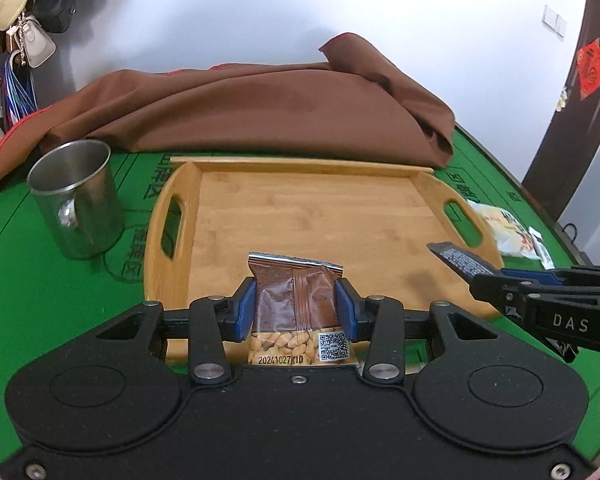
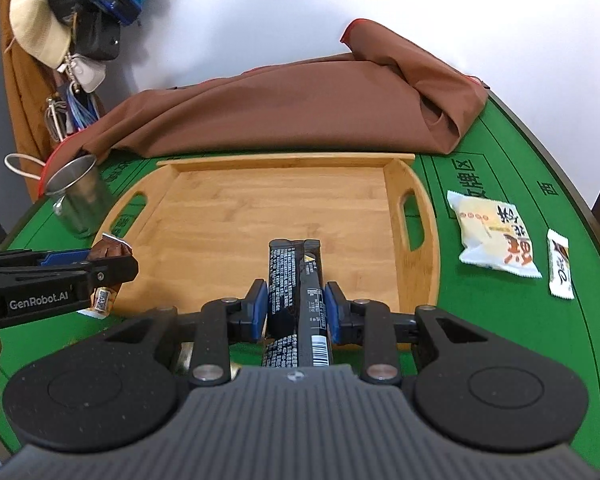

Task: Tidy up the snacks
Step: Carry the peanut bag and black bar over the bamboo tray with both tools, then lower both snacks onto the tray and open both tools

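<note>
My left gripper [image 1: 296, 308] is shut on a brown peanut snack packet [image 1: 296, 300], held above the near edge of the wooden tray [image 1: 300, 208]. My right gripper [image 2: 296, 312] is shut on a black snack bar [image 2: 296, 280], also over the tray's [image 2: 260, 200] near edge. Each gripper shows in the other's view: the right one [image 1: 496, 276] with the black bar [image 1: 460, 260] at the right, the left one [image 2: 112, 266] with the brown packet [image 2: 110, 250] at the left. Two more snacks lie on the green cloth right of the tray: a white-yellow packet [image 2: 492, 236] and a small white packet [image 2: 560, 266].
A steel mug [image 1: 78, 200] stands left of the tray on the green table [image 1: 40, 300]. A brown cloth [image 1: 260, 112] is heaped behind the tray. Bags and hats [image 2: 60, 20] hang on the wall at the far left. The table's curved edge [image 2: 580, 200] runs at the right.
</note>
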The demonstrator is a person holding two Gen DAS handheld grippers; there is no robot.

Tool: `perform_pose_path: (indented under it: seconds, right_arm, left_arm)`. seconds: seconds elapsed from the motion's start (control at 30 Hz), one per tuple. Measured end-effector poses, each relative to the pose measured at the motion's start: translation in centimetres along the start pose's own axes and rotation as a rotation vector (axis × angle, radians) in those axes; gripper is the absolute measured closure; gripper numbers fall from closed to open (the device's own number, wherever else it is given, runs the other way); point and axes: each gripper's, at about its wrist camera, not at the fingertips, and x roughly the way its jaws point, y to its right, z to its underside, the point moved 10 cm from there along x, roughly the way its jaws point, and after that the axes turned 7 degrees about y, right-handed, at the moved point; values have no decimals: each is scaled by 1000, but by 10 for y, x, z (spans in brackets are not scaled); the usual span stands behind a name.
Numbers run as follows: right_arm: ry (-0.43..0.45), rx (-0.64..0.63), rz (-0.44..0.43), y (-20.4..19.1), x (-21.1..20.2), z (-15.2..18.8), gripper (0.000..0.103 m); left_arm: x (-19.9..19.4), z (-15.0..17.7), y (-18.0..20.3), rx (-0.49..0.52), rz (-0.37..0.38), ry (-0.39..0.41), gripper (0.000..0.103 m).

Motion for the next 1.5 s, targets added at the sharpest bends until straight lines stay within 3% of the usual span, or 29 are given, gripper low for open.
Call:
perform_pose_path:
  seconds: [0.2, 0.57, 1.5]
  right_arm:
    - [-50, 23, 14, 6, 29, -15, 68]
    - [-133, 41, 39, 10, 77, -13, 68]
    - [-99, 51, 108, 20, 113, -16, 67]
  left_arm:
    - [30, -12, 0, -15, -6, -32, 64]
    - [86, -9, 1, -33, -35, -98, 64]
    - [123, -4, 3, -9, -47, -110, 64]
